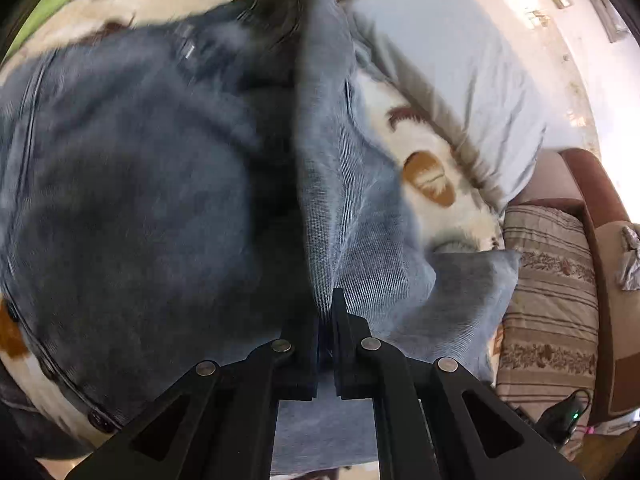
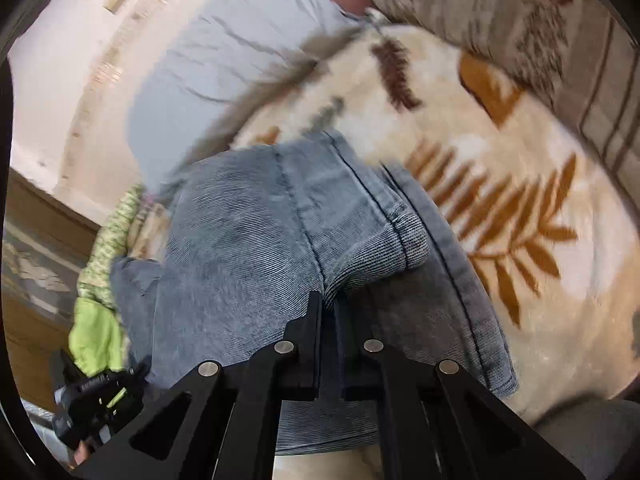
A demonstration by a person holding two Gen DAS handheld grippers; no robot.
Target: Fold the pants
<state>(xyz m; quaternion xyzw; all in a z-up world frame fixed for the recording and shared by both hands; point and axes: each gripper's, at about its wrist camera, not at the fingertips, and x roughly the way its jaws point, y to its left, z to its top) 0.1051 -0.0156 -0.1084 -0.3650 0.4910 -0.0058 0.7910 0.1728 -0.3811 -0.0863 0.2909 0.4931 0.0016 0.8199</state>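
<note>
Basically mid-fold: left gripper (image 1: pixel 326 312) and right gripper (image 2: pixel 328 312) each clench a pinch of the blue-grey pants (image 2: pixel 248 248), lifted over the leaf-print blanket (image 2: pixel 540 168). Best kept level, edges matched, laid down before releasing.

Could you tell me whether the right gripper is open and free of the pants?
No, the right gripper is shut on the pants.

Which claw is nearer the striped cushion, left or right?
Hard to rank. The left claw, shut on the jeans, has the striped cushion to its right; the right claw has it ahead, beyond the blanket.
</note>
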